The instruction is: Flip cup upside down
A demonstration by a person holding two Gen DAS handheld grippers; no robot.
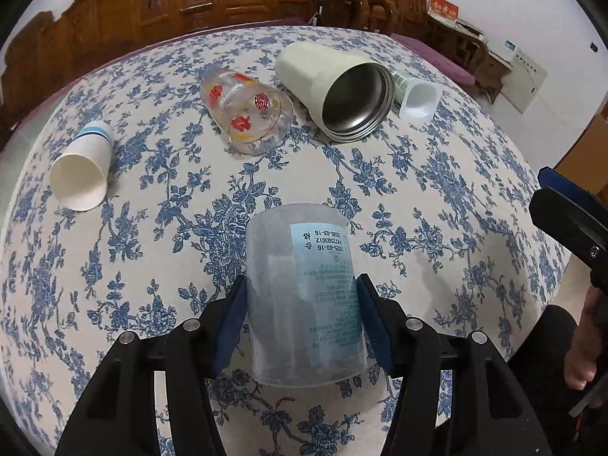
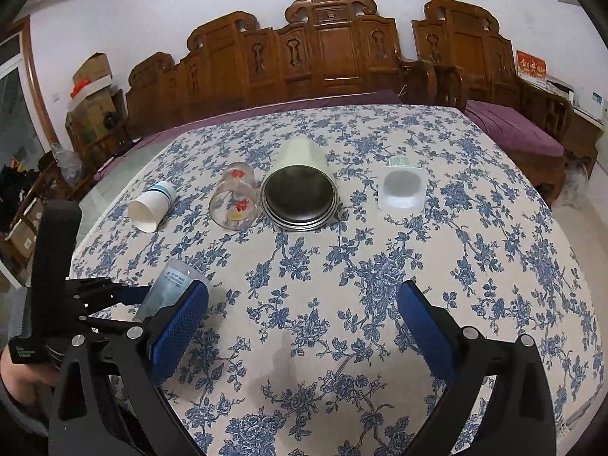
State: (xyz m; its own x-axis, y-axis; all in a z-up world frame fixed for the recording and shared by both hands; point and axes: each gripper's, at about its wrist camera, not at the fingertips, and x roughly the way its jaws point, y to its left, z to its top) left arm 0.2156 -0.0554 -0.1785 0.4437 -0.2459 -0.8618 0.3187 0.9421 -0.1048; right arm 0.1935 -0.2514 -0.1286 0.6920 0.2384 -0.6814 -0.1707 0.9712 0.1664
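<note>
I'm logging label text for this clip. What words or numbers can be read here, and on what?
"2025-03-16", upside down on the pale blue label of the translucent cup held by the left gripper.
"2030-03-16", upside down on the same label.
Remaining label lines: too small to read.
Red sign on the back shelf: gold characters, blurred.

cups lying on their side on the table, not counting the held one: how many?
4. In a row across the far table: paper cup leftmost, printed glass, steel-lined tumbler, small white plastic cup rightmost. None seem hidden.
</note>
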